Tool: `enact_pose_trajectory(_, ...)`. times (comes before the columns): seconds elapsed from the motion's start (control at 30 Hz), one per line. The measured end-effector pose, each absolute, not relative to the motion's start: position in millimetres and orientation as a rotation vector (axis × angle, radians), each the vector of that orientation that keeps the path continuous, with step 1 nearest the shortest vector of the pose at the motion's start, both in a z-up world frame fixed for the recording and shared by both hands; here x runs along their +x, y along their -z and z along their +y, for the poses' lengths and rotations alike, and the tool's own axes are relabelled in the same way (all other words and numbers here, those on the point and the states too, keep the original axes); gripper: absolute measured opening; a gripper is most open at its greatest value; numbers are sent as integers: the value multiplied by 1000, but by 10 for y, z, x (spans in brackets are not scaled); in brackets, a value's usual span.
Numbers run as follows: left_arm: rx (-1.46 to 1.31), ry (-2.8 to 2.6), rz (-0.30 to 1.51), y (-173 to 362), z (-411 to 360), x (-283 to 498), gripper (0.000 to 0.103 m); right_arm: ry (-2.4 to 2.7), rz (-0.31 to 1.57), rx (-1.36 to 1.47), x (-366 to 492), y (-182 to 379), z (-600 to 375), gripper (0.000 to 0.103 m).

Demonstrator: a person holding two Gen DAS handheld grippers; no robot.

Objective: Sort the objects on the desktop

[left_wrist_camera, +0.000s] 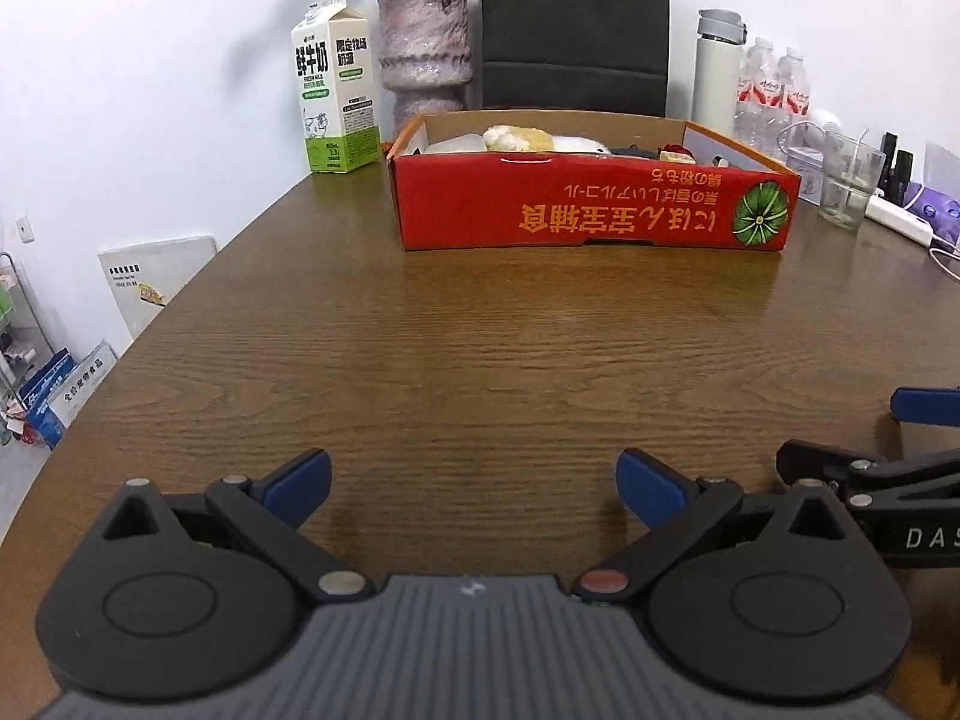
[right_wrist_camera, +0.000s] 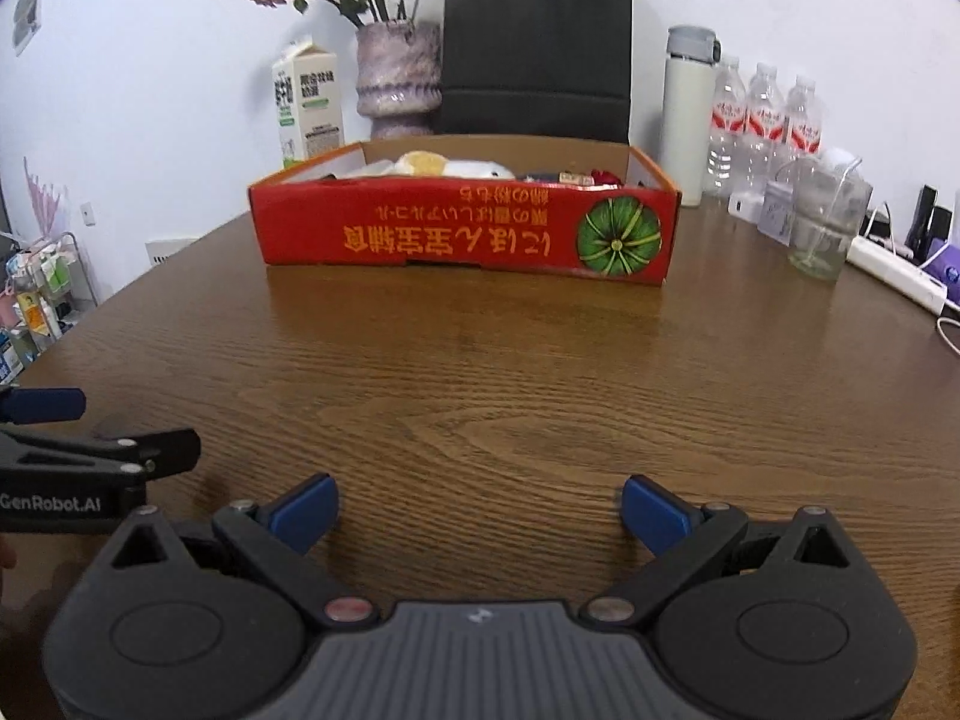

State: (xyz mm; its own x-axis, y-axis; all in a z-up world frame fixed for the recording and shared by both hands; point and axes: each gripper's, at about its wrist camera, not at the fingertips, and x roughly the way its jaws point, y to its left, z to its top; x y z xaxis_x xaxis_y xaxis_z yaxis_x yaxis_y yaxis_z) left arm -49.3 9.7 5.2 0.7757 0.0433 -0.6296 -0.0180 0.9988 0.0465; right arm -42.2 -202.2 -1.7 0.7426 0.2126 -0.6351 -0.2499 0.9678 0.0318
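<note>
A red cardboard box (left_wrist_camera: pixel 591 210) with a green pumpkin picture stands at the far middle of the brown wooden table (left_wrist_camera: pixel 480 360); it also shows in the right wrist view (right_wrist_camera: pixel 462 234). Inside lie a yellow-white plush toy (left_wrist_camera: pixel 516 139), also in the right wrist view (right_wrist_camera: pixel 426 164), and small dark and red items. My left gripper (left_wrist_camera: pixel 474 483) is open and empty, low over the near table. My right gripper (right_wrist_camera: pixel 480 510) is open and empty beside it; its blue pads (left_wrist_camera: pixel 924 407) show at the left view's right edge.
Behind the box stand a milk carton (left_wrist_camera: pixel 336 90), a vase of dried flowers (left_wrist_camera: pixel 423 54) and a black paper bag (left_wrist_camera: pixel 573 30). At the right are a white thermos (right_wrist_camera: pixel 687 114), water bottles (right_wrist_camera: pixel 762 120), a glass cup (right_wrist_camera: pixel 825 222) and a power strip (right_wrist_camera: pixel 897 273).
</note>
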Motion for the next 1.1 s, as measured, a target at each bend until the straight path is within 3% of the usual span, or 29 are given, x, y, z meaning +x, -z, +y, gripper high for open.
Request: enact_pose_trajectory(1.1, 3, -14, 702, 22, 95, -98, 103, -192, 702, -54, -11, 45, -1947, 103)
